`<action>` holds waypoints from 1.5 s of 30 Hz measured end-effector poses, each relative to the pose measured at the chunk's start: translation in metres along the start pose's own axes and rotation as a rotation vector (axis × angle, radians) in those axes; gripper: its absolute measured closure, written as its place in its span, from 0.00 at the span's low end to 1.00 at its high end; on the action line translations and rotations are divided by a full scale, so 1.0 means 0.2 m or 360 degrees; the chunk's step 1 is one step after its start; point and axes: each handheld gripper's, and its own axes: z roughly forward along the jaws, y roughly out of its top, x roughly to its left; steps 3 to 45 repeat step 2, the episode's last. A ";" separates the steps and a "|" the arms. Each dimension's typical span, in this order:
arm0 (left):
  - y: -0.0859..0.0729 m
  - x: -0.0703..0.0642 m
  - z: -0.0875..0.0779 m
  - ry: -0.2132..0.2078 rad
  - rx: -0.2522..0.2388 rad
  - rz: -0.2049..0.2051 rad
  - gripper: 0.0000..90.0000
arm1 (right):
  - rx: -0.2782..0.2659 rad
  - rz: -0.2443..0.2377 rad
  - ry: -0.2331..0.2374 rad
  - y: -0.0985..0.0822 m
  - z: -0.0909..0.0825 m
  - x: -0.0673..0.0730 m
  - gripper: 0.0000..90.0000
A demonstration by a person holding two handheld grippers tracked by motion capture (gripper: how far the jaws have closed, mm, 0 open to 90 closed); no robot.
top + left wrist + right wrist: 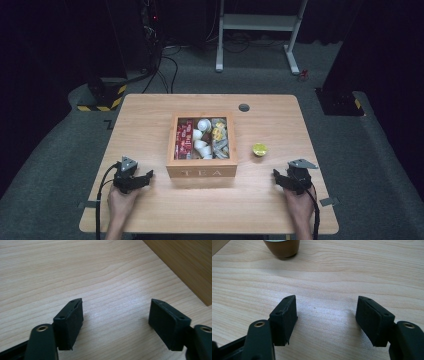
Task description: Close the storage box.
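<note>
Grippers both rest low on the table (150, 210), jaws spread wide, nothing held: left gripper (146, 177) just left of the tea box (201, 172), right gripper (276, 176) near the yellow-topped capsule (259, 149), which stands right of the box.

"TEA" in pale capitals on the wooden box (202, 172) front wall (nothing else legible)
</note>
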 end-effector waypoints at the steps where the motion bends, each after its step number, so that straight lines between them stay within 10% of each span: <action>1: 0.00 0.00 0.00 -0.0001 0.0000 0.0000 0.29 | 0.0001 0.0002 0.0000 0.00 0.00 0.00 0.37; 45: 0.00 0.00 0.00 -0.0001 0.0000 -0.0002 0.29 | 0.0000 -0.0001 0.0001 0.00 0.00 0.00 0.37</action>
